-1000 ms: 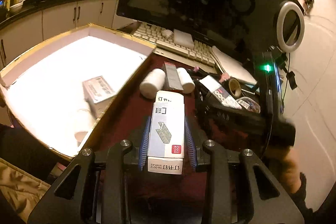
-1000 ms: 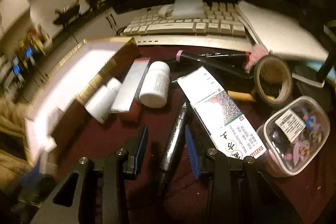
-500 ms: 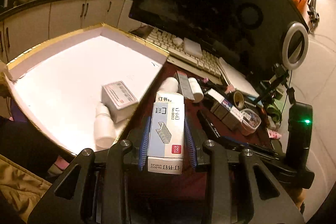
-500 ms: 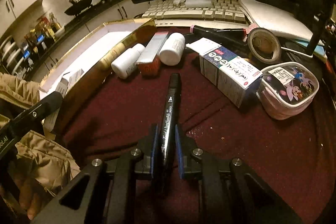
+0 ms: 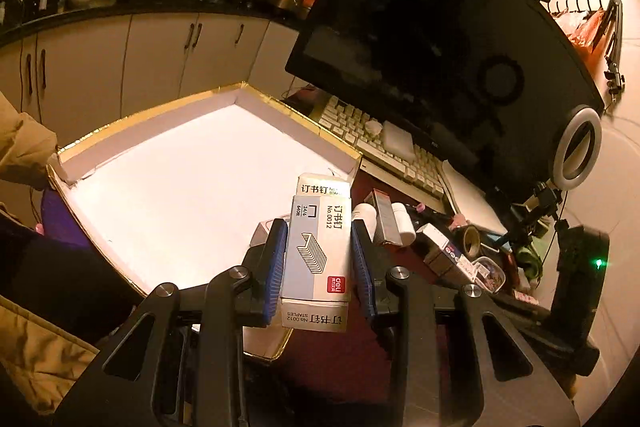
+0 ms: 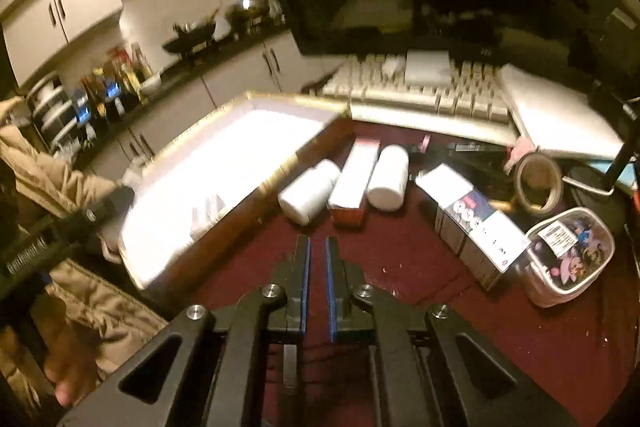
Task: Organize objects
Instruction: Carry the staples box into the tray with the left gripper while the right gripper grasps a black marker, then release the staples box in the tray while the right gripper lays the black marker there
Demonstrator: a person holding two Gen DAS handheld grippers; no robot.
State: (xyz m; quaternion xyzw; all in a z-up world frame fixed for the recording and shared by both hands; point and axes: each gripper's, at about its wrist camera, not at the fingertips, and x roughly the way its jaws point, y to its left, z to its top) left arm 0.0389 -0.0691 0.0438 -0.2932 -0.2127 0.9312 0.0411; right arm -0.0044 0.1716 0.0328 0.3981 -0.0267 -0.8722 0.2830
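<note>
Left gripper [image 5: 319,251] pinches the staple box [image 5: 319,241] by its long sides over the tray's [image 5: 100,147] near edge; stiff, light cardboard, probably fine. Right gripper [image 6: 316,283] just closed, nothing visible between.

Staple box [image 5: 318,251] is matt printed cardboard, tray [image 5: 192,187] white card with shiny gold-foil edging. Worktop [image 6: 400,267] wears a dark red cloth — looks napped, hard to say. Bottles [image 6: 308,193] smooth white plastic, tub [image 6: 568,259] clear glossy plastic.
</note>
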